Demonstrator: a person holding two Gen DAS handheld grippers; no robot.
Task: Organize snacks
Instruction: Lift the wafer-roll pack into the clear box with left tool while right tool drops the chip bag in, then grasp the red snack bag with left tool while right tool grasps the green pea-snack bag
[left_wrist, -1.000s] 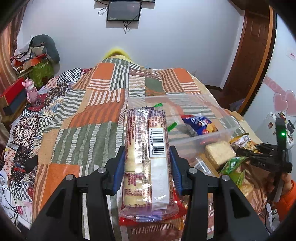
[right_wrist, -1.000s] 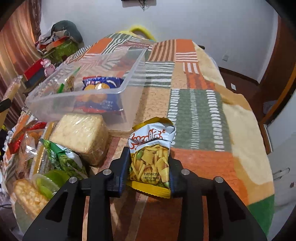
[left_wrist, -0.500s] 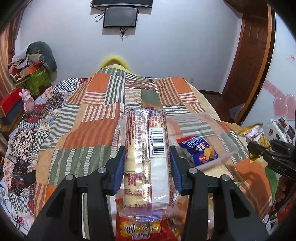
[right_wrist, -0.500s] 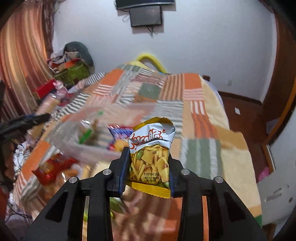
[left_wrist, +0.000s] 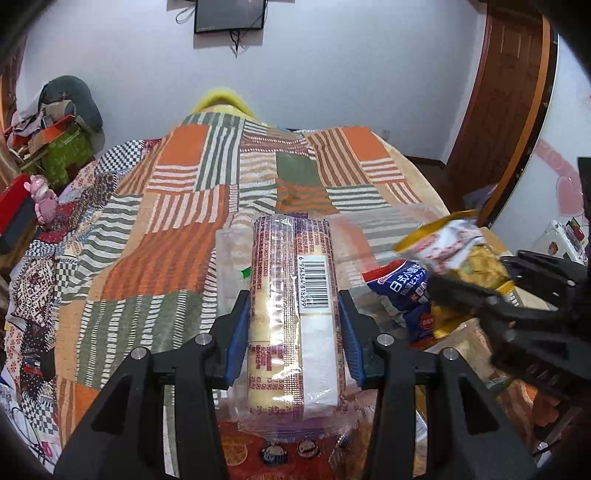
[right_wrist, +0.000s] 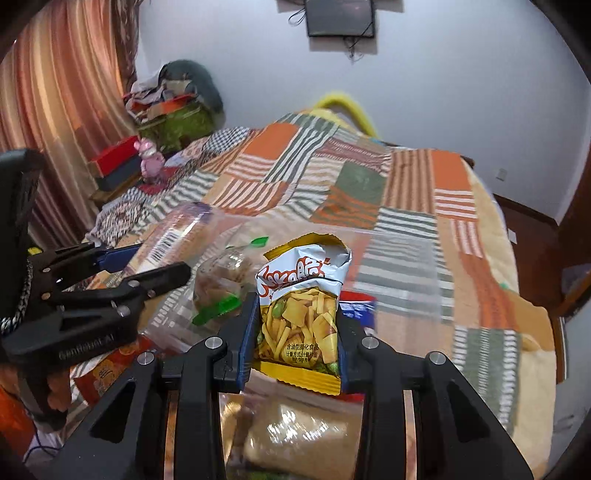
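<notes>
My left gripper (left_wrist: 293, 328) is shut on a long clear pack of biscuits with a barcode (left_wrist: 295, 321), held above the clear plastic bin (left_wrist: 388, 221). My right gripper (right_wrist: 295, 332) is shut on a yellow and white snack bag (right_wrist: 301, 306), held over the bin's near side. The right gripper with its bag (left_wrist: 461, 254) shows at the right of the left wrist view. The left gripper (right_wrist: 147, 266) with the biscuit pack (right_wrist: 173, 236) shows at the left of the right wrist view. A blue snack packet (left_wrist: 402, 291) and a green-clipped clear bag (right_wrist: 221, 280) lie in the bin.
The bin stands on a bed with a patchwork blanket (left_wrist: 184, 221). A red snack packet (left_wrist: 266, 450) and a wrapped block of crackers (right_wrist: 303, 435) lie near the bed's front edge. Boxes and a pink toy (left_wrist: 44, 199) stand at the left; a wooden door (left_wrist: 509, 92) is at the right.
Both grippers have lifted and moved in over the bin with their snacks. The right gripper has swung left, closer to the left gripper.
</notes>
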